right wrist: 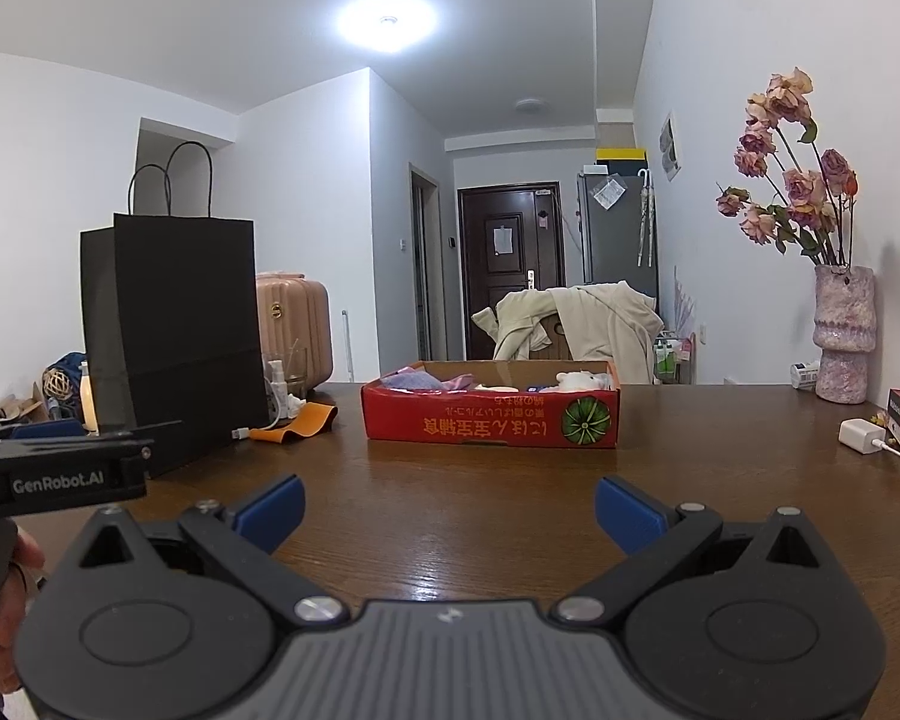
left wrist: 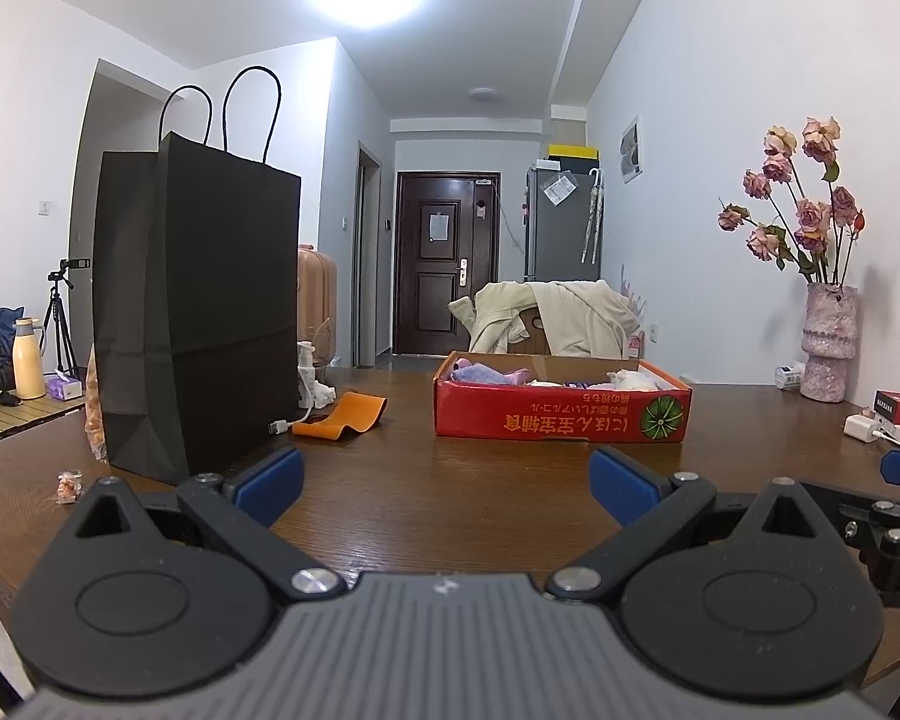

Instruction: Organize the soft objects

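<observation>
The wooden table [left wrist: 450, 498] is filling the lower half of both views, running from the grippers out to the far wall. The black paper bag [left wrist: 198, 312] is standing upright at the left of the frame, handles up, its mouth hidden from this low angle, so I cannot tell what is sitting inside it. The red cardboard box [left wrist: 561, 408] is lying low at the centre, a little right in the left wrist view, and the soft objects [left wrist: 498, 375] are resting inside it: purple and pink cloth toward its left end, a white plush [right wrist: 582, 381] toward its right. An orange strip [left wrist: 342, 414] is lying flat on the table between bag and box, beside a white cable.

The left gripper [left wrist: 447, 483] is hovering low over the table with its blue fingers spread wide and nothing between them; the right gripper [right wrist: 450, 513] is doing the same, fingers apart and empty, with the left tool showing at the left edge of its view.

This scene is fitting either soft things gathered into the box or things waiting there to be moved, so I am judging no direction. For any pick, it is paying to come in from above the box wall, pinching a thick fold of fabric rather than a loose edge, and lifting clear of the rim
</observation>
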Motion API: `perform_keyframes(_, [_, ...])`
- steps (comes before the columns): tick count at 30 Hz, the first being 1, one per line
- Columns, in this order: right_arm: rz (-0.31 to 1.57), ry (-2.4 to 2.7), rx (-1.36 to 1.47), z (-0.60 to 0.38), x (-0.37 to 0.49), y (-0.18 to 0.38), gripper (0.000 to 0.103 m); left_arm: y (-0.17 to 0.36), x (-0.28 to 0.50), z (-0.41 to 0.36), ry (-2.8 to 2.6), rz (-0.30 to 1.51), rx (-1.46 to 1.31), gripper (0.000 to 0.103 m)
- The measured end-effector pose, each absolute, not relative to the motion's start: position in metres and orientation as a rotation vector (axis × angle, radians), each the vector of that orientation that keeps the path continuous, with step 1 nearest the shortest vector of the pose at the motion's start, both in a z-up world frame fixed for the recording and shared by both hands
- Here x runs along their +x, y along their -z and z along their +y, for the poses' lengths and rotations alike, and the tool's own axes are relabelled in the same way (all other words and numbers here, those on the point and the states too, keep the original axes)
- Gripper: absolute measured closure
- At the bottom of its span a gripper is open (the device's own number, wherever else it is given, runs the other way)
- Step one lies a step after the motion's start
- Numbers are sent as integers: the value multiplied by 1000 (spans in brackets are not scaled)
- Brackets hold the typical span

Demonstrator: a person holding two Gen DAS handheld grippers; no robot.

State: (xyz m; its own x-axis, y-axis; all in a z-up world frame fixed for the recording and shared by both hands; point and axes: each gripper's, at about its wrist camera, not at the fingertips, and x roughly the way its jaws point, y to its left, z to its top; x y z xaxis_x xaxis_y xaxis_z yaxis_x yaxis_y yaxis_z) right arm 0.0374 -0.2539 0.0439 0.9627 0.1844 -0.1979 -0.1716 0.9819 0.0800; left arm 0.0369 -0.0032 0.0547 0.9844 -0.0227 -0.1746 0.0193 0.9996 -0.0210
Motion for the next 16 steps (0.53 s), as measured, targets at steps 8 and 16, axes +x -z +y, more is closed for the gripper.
perform_keyframes(8, [206,-179,64,-254,38,-43,0,-55,38,-2,27,182,-29,0])
perform_keyframes(16, [209,-178,63,-254,38,-42,0,-55,36,2,34,182,-61,0])
